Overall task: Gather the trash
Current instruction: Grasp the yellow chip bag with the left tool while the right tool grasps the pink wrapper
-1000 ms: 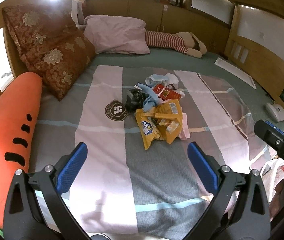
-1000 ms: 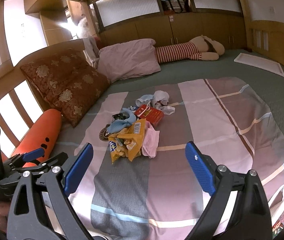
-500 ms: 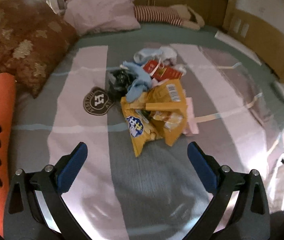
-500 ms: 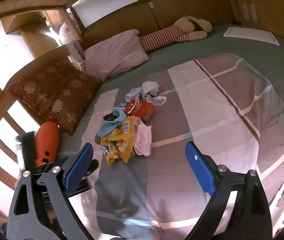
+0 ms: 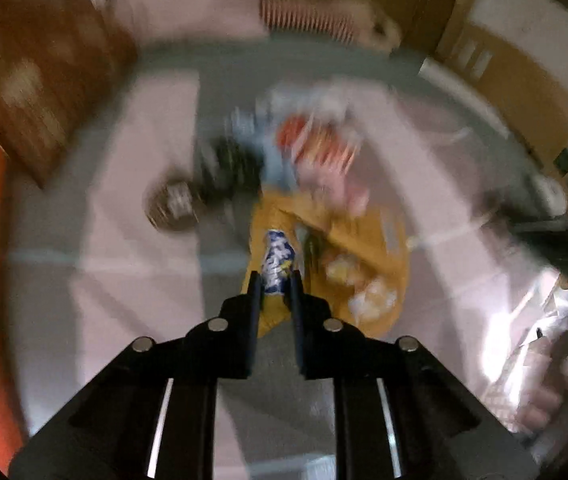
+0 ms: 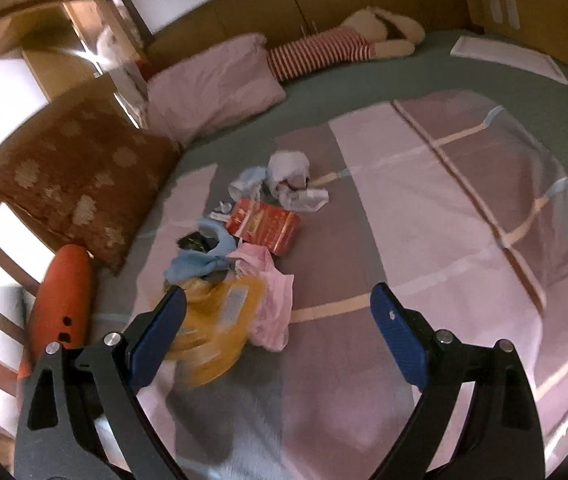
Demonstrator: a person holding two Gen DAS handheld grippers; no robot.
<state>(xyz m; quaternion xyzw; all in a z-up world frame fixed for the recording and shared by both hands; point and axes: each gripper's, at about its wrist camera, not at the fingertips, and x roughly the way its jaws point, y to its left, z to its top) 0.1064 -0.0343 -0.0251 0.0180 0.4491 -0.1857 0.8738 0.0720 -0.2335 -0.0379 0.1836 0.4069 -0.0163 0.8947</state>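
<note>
A wide bed [image 6: 424, 208] fills the wood-panelled room, spread with a striped blanket in pink, grey and mauve over a green sheet. At its head lie one brown patterned cushion [image 6: 79, 184], one pink pillow [image 6: 211, 88] and one striped plush toy [image 6: 348, 46]; one orange carrot-shaped cushion [image 6: 61, 296] lies along the rail. One white mat [image 6: 510, 60] rests at the far corner. Mid-blanket sits a single heap of trash: one yellow snack bag [image 5: 348, 256], one pink plastic bag [image 6: 271, 304], one red carton [image 6: 265, 226], one blue rag [image 6: 199, 260] and some crumpled white wrappers [image 6: 290, 178]. The left gripper [image 5: 275, 284] is closing its jaws on the near end of the yellow snack bag. The right gripper [image 6: 277, 328] hangs spread wide, empty, above the heap's near edge.
</note>
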